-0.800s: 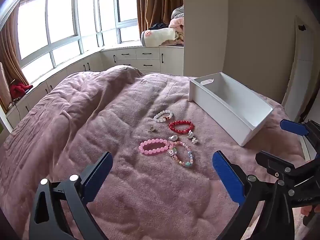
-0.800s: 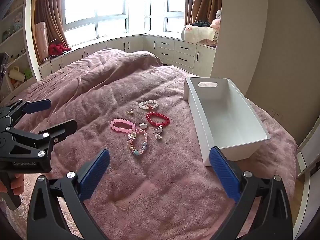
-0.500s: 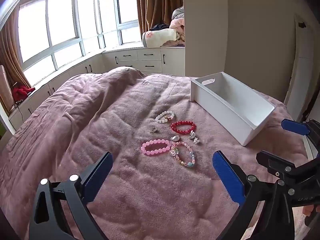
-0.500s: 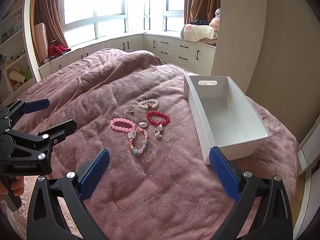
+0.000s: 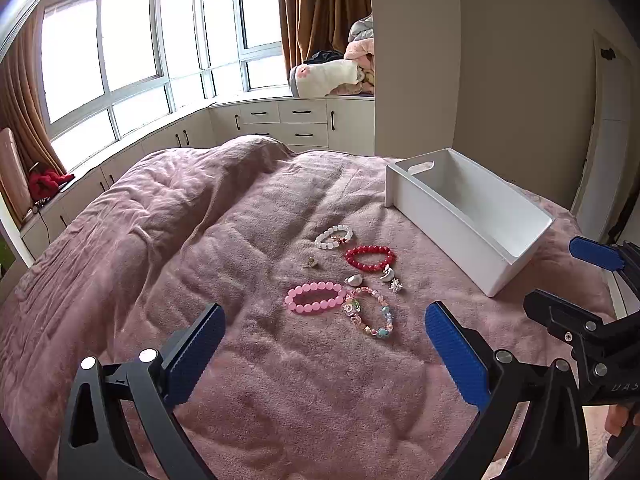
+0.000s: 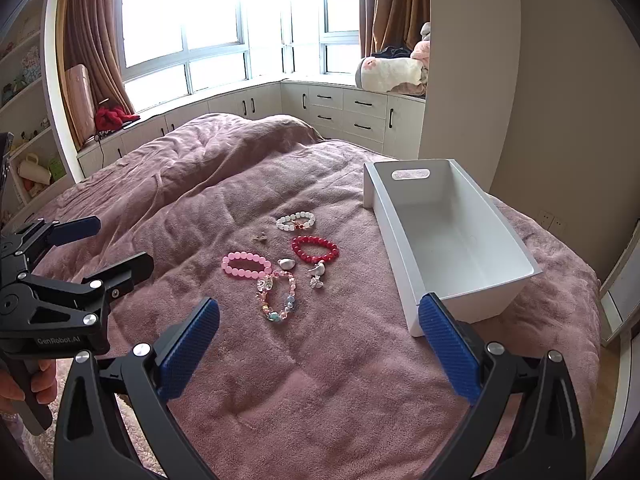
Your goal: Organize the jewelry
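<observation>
Jewelry lies on a pink blanket: a white bead bracelet (image 5: 334, 237), a red bead bracelet (image 5: 370, 258), a pink bead bracelet (image 5: 315, 298), a pastel bead bracelet (image 5: 370, 312) and several small silver pieces (image 5: 387, 274). They also show in the right wrist view, with the pink bracelet (image 6: 246, 265) left of the red one (image 6: 315, 249). An empty white bin (image 5: 472, 216) stands to their right (image 6: 452, 236). My left gripper (image 5: 322, 354) is open and empty, short of the jewelry. My right gripper (image 6: 318, 350) is open and empty, near the bin's front corner.
The pink blanket (image 5: 160, 240) covers the whole bed and bulges at the far side. White window-seat cabinets (image 5: 288, 120) run behind the bed. The bed's right edge (image 6: 580, 280) drops off beside the bin, near a wall.
Both grippers have stayed open. The left view has shifted slightly, so the jewelry and bin sit a little further right and lower in it.
</observation>
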Available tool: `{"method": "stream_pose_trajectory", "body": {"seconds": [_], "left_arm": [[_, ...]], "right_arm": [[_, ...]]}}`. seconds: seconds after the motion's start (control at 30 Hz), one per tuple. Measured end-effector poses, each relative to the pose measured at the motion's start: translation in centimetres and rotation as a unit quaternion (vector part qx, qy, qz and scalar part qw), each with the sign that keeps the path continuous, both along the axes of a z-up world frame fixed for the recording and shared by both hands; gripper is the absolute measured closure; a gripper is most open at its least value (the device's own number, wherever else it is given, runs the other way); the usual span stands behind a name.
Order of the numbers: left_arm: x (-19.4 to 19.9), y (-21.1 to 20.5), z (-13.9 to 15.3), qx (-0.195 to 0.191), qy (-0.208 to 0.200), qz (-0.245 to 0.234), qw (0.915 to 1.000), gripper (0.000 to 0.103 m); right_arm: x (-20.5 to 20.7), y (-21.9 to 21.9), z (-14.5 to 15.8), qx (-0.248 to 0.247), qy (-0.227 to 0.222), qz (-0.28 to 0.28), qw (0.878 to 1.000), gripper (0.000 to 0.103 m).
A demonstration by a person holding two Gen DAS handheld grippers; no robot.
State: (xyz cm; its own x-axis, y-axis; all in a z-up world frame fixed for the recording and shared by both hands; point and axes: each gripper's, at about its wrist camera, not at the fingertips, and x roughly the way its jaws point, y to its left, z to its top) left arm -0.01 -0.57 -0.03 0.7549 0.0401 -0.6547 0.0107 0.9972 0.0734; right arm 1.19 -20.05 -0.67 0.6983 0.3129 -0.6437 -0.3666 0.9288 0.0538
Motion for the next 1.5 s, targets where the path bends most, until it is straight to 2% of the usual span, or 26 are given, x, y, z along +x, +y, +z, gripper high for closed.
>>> {"method": "stream_pose_trajectory", "body": {"seconds": [0.17,0.33,1.5], "left_arm": [[0.0,0.3,0.0,-0.010,0.003,-0.001,0.9999,0.002],[-0.2,0.3,0.2,0.000,0.001,0.000,1.0000,0.002],[-0.1,0.1,0.2,-0.009,0.001,0.002,1.0000,0.002]], "right_arm": [[-0.1,0.2,0.1,0.000,-0.001,0.004,1.000,0.005],[0.0,0.7,-0.4,-0.004,0.002,0.011,1.000,0.005],[-0.1,0.6,0.1,0.002,-0.008,0.009,1.000,0.005]]}}
